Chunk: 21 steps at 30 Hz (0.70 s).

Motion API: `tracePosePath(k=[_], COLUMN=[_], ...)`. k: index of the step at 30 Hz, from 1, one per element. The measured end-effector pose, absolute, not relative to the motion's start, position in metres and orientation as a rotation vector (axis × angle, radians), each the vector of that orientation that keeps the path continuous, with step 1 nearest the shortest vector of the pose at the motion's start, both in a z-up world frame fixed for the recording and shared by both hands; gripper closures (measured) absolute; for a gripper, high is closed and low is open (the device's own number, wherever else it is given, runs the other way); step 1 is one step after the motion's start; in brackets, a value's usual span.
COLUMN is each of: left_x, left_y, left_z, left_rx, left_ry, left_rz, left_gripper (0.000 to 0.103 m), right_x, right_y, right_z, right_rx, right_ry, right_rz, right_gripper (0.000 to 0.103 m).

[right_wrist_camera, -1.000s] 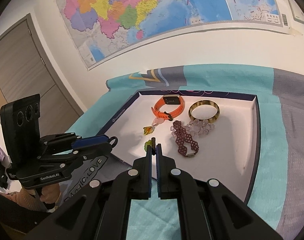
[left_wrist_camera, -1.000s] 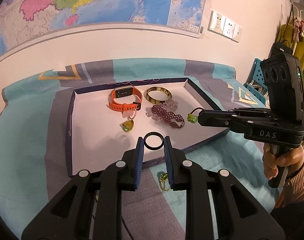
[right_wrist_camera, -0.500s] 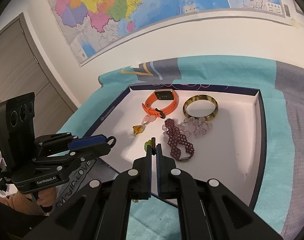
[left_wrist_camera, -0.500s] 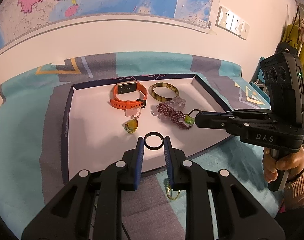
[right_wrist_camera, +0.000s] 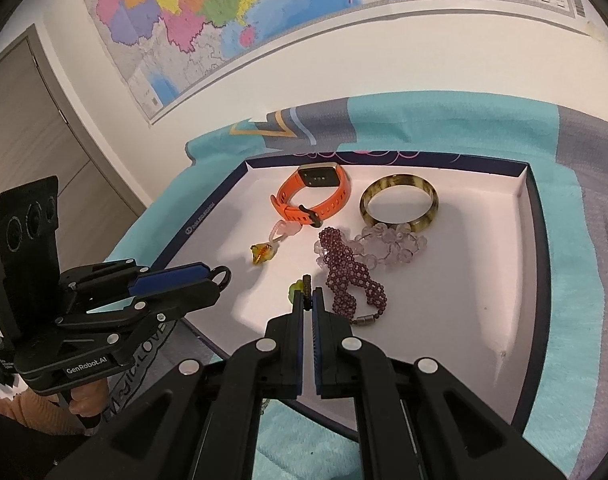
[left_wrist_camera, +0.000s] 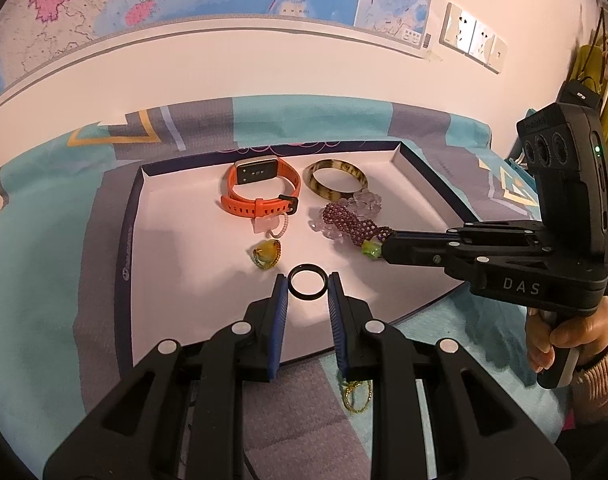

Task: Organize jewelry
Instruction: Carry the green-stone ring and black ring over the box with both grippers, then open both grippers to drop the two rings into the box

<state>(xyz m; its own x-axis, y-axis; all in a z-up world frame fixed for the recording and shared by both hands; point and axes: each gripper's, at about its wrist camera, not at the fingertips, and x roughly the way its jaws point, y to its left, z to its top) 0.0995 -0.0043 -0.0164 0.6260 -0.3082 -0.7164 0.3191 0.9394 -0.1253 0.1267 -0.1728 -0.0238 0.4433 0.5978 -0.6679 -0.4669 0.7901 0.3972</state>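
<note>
Landmark: white-floored tray (left_wrist_camera: 176, 264), dark rim, on a teal and grey cloth (left_wrist_camera: 44, 280).

Left to right over the tray:
- Left gripper (left_wrist_camera: 307, 286): pads closed on a black ring (left_wrist_camera: 307, 282), held above the near part of the tray, in front of the amber pendant (left_wrist_camera: 267, 255).
- Orange watch (left_wrist_camera: 260, 192) toward the far rim, horn-patterned bangle (left_wrist_camera: 336, 180) to its right; purple beaded bracelet (left_wrist_camera: 350, 222) in front of the bangle.
- Right gripper (right_wrist_camera: 308, 300): jaws pinched on a small green-stoned ring (right_wrist_camera: 298, 289), at the near end of the bracelet.

Judgement: placement step. Lower each ring onto bare floor clear of neighbours, part the pads only near the floor so rings don't roll. A gold chain (left_wrist_camera: 356, 394) lies on the cloth outside the near rim, not yet sorted.
</note>
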Motion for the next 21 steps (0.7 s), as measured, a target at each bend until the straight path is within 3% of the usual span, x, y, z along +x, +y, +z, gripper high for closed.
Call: tracePosePath(k=[21], left_x=[0.113], left_y=[-0.007], left_z=[-0.033], left_rx=[0.031], left_ry=[0.871], left_rz=[-0.332], left_gripper=[0.082], right_x=[0.137], right_y=[-0.166], right_z=[-0.034], right_rx=[0.146], right_ry=[0.935], right_rz=[0.619], right_gripper=[0.096])
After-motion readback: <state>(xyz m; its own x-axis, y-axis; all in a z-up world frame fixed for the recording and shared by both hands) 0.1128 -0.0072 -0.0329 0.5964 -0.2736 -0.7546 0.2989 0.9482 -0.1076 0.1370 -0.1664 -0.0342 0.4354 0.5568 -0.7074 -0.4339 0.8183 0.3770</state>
